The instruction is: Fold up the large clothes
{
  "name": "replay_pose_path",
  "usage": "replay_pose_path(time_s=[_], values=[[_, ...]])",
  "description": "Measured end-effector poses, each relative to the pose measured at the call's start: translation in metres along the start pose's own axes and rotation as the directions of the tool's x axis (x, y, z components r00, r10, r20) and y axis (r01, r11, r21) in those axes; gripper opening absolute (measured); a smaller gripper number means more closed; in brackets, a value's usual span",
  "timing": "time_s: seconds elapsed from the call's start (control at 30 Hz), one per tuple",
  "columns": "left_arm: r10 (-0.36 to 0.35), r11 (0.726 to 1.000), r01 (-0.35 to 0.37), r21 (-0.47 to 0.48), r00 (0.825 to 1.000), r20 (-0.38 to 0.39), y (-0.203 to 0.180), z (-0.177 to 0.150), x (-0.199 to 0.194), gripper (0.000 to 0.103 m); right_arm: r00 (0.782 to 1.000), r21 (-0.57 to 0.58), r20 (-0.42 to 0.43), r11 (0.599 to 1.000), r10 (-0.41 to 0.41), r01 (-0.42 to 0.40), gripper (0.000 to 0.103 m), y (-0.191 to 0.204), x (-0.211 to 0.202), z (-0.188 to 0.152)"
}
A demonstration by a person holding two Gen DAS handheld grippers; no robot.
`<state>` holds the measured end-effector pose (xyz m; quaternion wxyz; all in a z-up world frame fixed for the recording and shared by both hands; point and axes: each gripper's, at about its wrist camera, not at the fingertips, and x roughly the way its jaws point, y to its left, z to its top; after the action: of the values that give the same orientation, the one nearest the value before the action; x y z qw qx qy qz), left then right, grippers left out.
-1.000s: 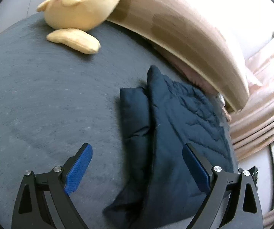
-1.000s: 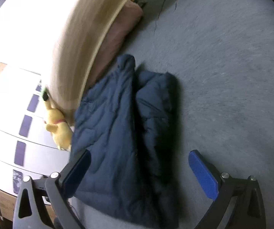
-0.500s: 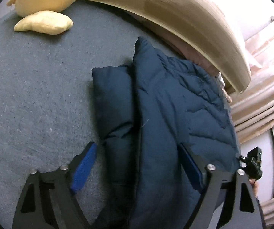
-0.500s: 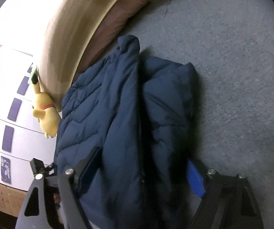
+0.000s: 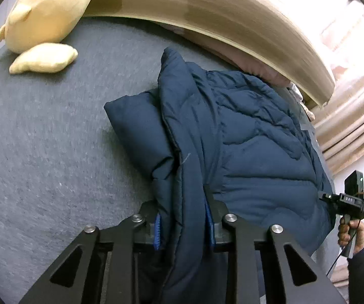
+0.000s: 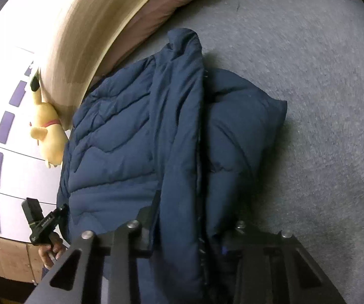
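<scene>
A navy quilted puffer jacket lies folded lengthwise on the grey bed cover, one sleeve part sticking out to its left. My left gripper is closing, and its blue pads pinch the near fold of the jacket. In the right wrist view the same jacket runs up from the bottom. My right gripper is closing too, with a thick bunch of jacket between its fingers and its pads mostly buried in fabric.
A yellow plush toy leans on the wooden headboard at the far left. A brownish pillow lies under the headboard. A hand holds the other gripper's handle past the bed edge. Curtains hang beyond.
Both grippers moved forward over the jacket's near edge and went from wide open to pinching its folds. The jacket now fills the lower middle of both views.
</scene>
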<state>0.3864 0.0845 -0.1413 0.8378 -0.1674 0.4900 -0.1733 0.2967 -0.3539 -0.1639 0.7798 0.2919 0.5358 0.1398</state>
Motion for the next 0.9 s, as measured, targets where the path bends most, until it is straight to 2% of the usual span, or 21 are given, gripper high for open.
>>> replay_pose_path(time_s=[0.3,0.63,0.9], values=[[0.039,0.998,-0.04,0.045,0.999,0.016,-0.018,0.002,0.013,0.029,1.0,-0.009,-0.009,1.0,0.013,-0.013,0.036,-0.005,0.004,-0.002],[0.067,0.996,-0.068,0.063,0.997,0.027,-0.009,-0.008,-0.004,0.028,1.0,-0.024,-0.01,1.0,-0.01,0.01,0.036,-0.004,-0.002,-0.001],[0.122,0.986,-0.125,0.109,0.992,0.035,-0.025,-0.001,-0.013,0.022,0.999,-0.069,-0.013,0.996,-0.051,0.05,0.027,0.018,-0.013,0.002]])
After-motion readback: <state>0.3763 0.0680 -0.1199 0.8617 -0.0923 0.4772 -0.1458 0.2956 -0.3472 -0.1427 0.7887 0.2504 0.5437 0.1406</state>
